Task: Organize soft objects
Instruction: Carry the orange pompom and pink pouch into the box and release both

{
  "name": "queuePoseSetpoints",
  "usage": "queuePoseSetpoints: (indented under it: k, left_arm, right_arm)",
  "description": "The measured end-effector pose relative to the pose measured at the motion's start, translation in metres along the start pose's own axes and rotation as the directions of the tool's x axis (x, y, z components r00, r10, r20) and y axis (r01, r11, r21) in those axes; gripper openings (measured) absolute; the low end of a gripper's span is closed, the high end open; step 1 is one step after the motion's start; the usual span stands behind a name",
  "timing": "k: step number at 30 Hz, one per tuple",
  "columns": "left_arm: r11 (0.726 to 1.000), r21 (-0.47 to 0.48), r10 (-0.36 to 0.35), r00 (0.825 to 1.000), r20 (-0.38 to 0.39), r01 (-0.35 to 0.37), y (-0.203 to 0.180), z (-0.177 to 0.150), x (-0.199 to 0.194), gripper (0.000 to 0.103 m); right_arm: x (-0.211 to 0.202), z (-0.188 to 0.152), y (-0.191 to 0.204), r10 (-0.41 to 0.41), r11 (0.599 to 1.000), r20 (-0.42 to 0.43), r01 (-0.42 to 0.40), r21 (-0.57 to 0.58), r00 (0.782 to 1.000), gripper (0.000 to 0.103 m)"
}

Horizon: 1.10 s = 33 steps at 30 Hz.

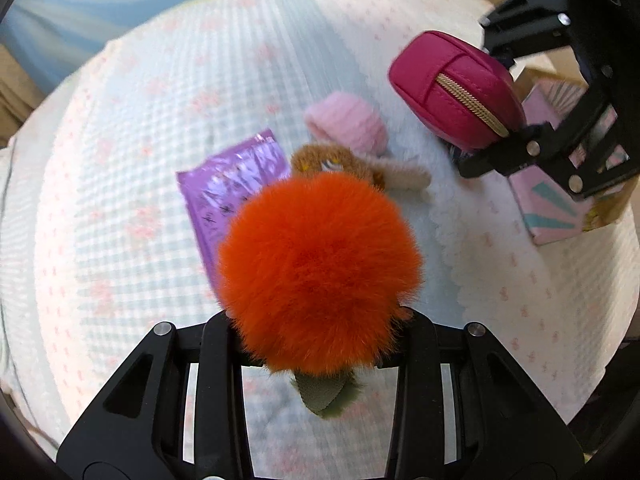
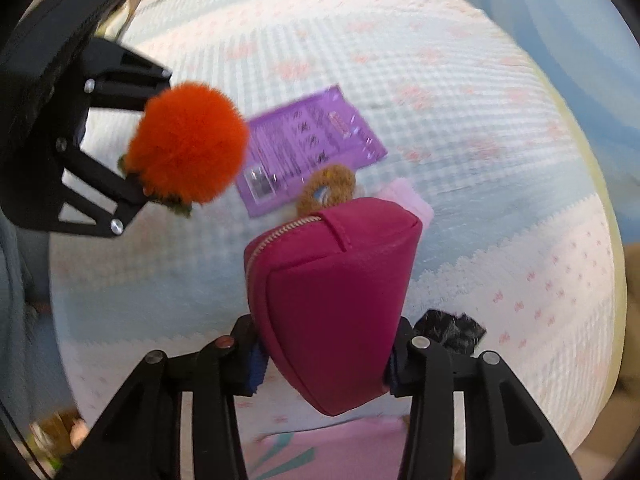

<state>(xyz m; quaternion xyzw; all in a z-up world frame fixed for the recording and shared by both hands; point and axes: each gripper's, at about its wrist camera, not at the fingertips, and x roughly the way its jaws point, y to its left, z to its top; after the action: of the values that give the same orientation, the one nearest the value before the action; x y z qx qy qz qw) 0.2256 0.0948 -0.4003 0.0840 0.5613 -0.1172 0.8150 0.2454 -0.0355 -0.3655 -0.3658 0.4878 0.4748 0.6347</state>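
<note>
My left gripper (image 1: 316,336) is shut on an orange fluffy pompom (image 1: 320,268) with a green leaf tag, held above the bed; it also shows in the right wrist view (image 2: 188,144). My right gripper (image 2: 328,356) is shut on a magenta zip pouch (image 2: 332,300), held in the air; the pouch shows at upper right in the left wrist view (image 1: 456,88). On the bedspread lie a purple foil packet (image 1: 224,192), a brown fuzzy ring toy (image 1: 320,160) and a pink fuzzy band (image 1: 348,120).
A pale checked quilt (image 1: 160,100) with pink bows covers the bed. A pink and teal patterned box (image 1: 556,208) sits at the right edge, under the right gripper. A dark patterned item (image 2: 452,330) lies by the right fingers.
</note>
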Motion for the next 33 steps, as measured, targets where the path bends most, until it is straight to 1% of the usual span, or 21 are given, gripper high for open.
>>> queuePoseSetpoints:
  k: [1, 3, 4, 5, 6, 8, 10, 12, 13, 15, 18, 21, 24, 25, 27, 30, 33]
  left_arm:
    - [1.0, -0.005, 0.002, 1.0, 0.011, -0.002, 0.002, 0.0, -0.009, 0.031]
    - [1.0, -0.025, 0.004, 0.999, 0.04, -0.003, 0.007, 0.001, -0.034, 0.031]
    - [1.0, -0.032, 0.004, 0.999, 0.051, -0.002, 0.009, 0.003, -0.043, 0.031]
    - [0.999, -0.036, 0.007, 0.998, 0.068, -0.005, 0.012, 0.005, -0.059, 0.031]
    - [0.999, -0.037, 0.012, 0.997, 0.078, -0.009, 0.012, 0.006, -0.07, 0.031]
    - [0.999, -0.04, 0.023, 0.994, 0.105, -0.019, 0.011, 0.009, -0.099, 0.031]
    - [0.999, -0.044, 0.027, 0.992, 0.127, -0.022, 0.011, 0.013, -0.122, 0.031]
    - [0.998, -0.06, 0.03, 0.986, 0.162, -0.021, 0.01, 0.017, -0.156, 0.031]
    - [0.998, -0.068, 0.028, 0.985, 0.173, -0.016, 0.009, 0.019, -0.168, 0.031]
    - [0.996, -0.086, 0.036, 0.981, 0.191, -0.02, 0.002, 0.02, -0.192, 0.031]
    - [0.993, -0.116, 0.04, 0.974, 0.222, -0.014, -0.01, 0.023, -0.223, 0.031]
    - [0.991, -0.133, 0.044, 0.965, 0.257, -0.01, -0.032, 0.027, -0.244, 0.031]
    - [0.991, -0.136, 0.026, 0.958, 0.285, 0.013, -0.058, 0.026, -0.256, 0.031]
    - [0.992, -0.129, 0.02, 0.957, 0.288, 0.018, -0.066, 0.029, -0.257, 0.031]
    - [0.995, -0.1, 0.006, 0.957, 0.289, 0.024, -0.092, 0.036, -0.256, 0.031]
    - [0.994, -0.088, -0.035, 0.958, 0.284, 0.063, -0.121, 0.044, -0.248, 0.031]
    - [0.993, -0.076, -0.07, 0.961, 0.268, 0.094, -0.154, 0.055, -0.234, 0.031]
  right_arm:
    - [-0.011, 0.002, -0.003, -0.005, 0.999, 0.017, 0.005, 0.035, 1.0, 0.041]
    - [-0.033, 0.002, 0.008, -0.013, 0.994, 0.053, 0.007, 0.111, 0.999, 0.04]
    - [-0.047, 0.002, 0.013, -0.018, 0.987, 0.076, 0.006, 0.158, 0.997, 0.04]
    - [-0.059, 0.001, 0.017, -0.024, 0.98, 0.094, 0.005, 0.199, 0.995, 0.04]
    - [-0.067, 0.0, 0.023, -0.03, 0.974, 0.106, 0.005, 0.226, 0.994, 0.04]
    - [-0.092, 0.0, 0.04, -0.066, 0.959, 0.131, 0.026, 0.283, 0.989, 0.04]
    - [-0.117, -0.001, 0.056, -0.091, 0.941, 0.154, 0.034, 0.337, 0.984, 0.04]
    - [-0.137, -0.003, 0.068, -0.117, 0.922, 0.175, 0.041, 0.385, 0.978, 0.04]
    - [-0.155, -0.007, 0.068, -0.129, 0.907, 0.19, 0.039, 0.419, 0.973, 0.04]
    - [-0.176, -0.013, 0.078, -0.152, 0.88, 0.216, 0.032, 0.475, 0.964, 0.04]
    - [-0.207, -0.028, 0.091, -0.194, 0.823, 0.242, 0.024, 0.567, 0.951, 0.04]
    - [-0.232, -0.048, 0.1, -0.239, 0.748, 0.261, 0.006, 0.663, 0.935, 0.04]
    - [-0.248, -0.075, 0.1, -0.286, 0.665, 0.274, -0.016, 0.747, 0.918, 0.04]
    - [-0.252, -0.085, 0.1, -0.305, 0.638, 0.273, -0.017, 0.77, 0.912, 0.04]
    - [-0.26, -0.104, 0.098, -0.338, 0.598, 0.253, -0.001, 0.801, 0.906, 0.04]
    - [-0.268, -0.137, 0.089, -0.38, 0.548, 0.201, 0.045, 0.835, 0.903, 0.04]
    - [-0.277, -0.178, 0.073, -0.399, 0.479, 0.161, 0.056, 0.876, 0.903, 0.04]
